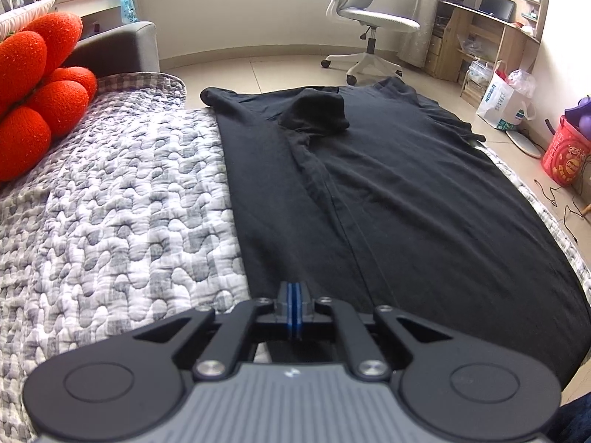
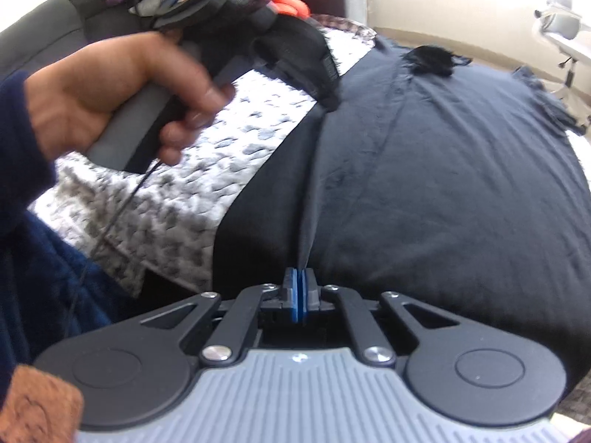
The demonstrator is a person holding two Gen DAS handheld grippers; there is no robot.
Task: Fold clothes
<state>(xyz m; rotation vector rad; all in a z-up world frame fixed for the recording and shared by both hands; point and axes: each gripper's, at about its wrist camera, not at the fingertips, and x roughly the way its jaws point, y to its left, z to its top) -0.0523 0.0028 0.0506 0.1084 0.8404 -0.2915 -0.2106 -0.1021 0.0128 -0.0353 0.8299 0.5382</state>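
Note:
A black garment (image 1: 406,203) (image 2: 443,184) lies spread flat on a grey-and-white quilted bedspread (image 1: 129,203). A bunched lump of its cloth (image 1: 314,114) sits near the far end. At the near hem, my left gripper (image 1: 294,291) has its blue pads pressed together. The right wrist view shows a hand (image 2: 110,88) holding that left gripper (image 2: 330,101), its tips down on the cloth. My right gripper (image 2: 300,277) is shut on a pinched ridge of the black garment. That ridge runs taut between the two grippers.
A red petal-shaped cushion (image 1: 33,92) rests at the left of the bed by a grey headboard. Beyond the bed's far edge is tiled floor with a white office chair (image 1: 369,18), a wooden desk (image 1: 487,26), a white bag (image 1: 496,99) and a red basket (image 1: 565,151).

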